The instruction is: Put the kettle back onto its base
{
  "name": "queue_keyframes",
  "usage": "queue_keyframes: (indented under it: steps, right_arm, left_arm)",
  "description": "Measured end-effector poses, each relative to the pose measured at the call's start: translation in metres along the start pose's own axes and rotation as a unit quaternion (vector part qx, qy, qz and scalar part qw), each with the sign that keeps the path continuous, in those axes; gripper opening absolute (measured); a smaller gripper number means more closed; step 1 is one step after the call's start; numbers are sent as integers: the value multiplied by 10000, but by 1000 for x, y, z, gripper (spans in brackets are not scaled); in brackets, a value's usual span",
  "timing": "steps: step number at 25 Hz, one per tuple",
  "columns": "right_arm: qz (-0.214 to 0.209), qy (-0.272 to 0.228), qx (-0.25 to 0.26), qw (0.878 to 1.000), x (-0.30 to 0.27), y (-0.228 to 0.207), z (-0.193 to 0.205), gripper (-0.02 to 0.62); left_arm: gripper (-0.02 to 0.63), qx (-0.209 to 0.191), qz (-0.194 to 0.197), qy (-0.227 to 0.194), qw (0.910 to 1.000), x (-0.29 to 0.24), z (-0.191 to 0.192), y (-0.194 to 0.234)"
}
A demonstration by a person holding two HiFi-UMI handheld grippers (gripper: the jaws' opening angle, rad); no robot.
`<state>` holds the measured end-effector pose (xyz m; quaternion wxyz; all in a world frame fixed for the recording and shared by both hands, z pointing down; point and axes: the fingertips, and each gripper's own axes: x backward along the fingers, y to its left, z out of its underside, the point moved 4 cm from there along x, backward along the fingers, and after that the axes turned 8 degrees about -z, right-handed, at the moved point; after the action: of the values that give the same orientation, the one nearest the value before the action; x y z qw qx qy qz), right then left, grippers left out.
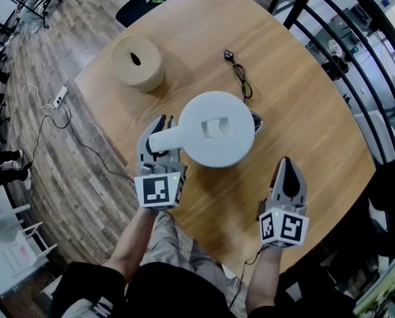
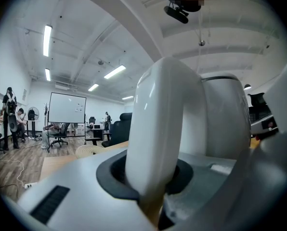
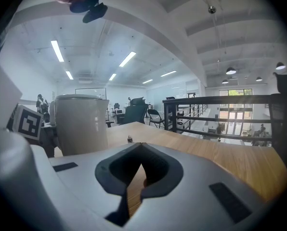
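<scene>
Kettle [image 1: 217,130] first: it is white and round, seen almost straight down in the head view, near the middle of the wooden table [image 1: 317,131]. Its lid and body cover whatever lies beneath, so the base cannot be made out, nor whether the kettle stands on anything or hangs just above the wood. A small dark piece [image 1: 256,120] peeks out at the kettle's right edge; whether it is the spout or part of the base I cannot tell. A black cord [image 1: 240,78] runs from a small plug toward the kettle's far side and vanishes under its rim.

The handle [image 1: 163,140] sticks out toward the person, and the left gripper [image 1: 164,128] is clamped on it, one finger on each side. In the left gripper view the handle [image 2: 163,129] fills the dark notch between the jaws and blocks most of the kettle's body [image 2: 220,114] behind it.

The right gripper [image 1: 285,164] is well apart from the kettle, over bare table at the right. Its jaws are drawn together with only a thin slit between them, and nothing is in them. From the right gripper view the kettle [image 3: 81,124] shows at the left, but its bottom edge is cut off by the gripper's own grey body.

A tan roll [image 1: 138,61] lies on the table's far left part, away from everything else. The person's forearms enter from the bottom edge, cut off by the frame.
</scene>
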<state>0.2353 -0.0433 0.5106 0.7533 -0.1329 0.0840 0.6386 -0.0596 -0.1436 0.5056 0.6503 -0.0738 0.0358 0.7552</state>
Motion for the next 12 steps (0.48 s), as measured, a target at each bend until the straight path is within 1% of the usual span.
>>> queue_keyframes:
  steps: [4,5,9,12]
  right_arm:
    - [-41,11,13,10000,1,4,3,-2]
    - [-53,8,15,10000,2,4,4,-2]
    - [-88,-11,32,10000,4,8,6,-2]
    - [-88,15,-10,10000,5,11,8,-2]
  left_arm:
    - [57,-199,1,27,9998,8,12,2]
    - [57,-178,-18,51,9998,11,14,2]
    - [57,122,-201,66,9997,12,13,10]
    - [55,136,-233,90,9996,15,16,13]
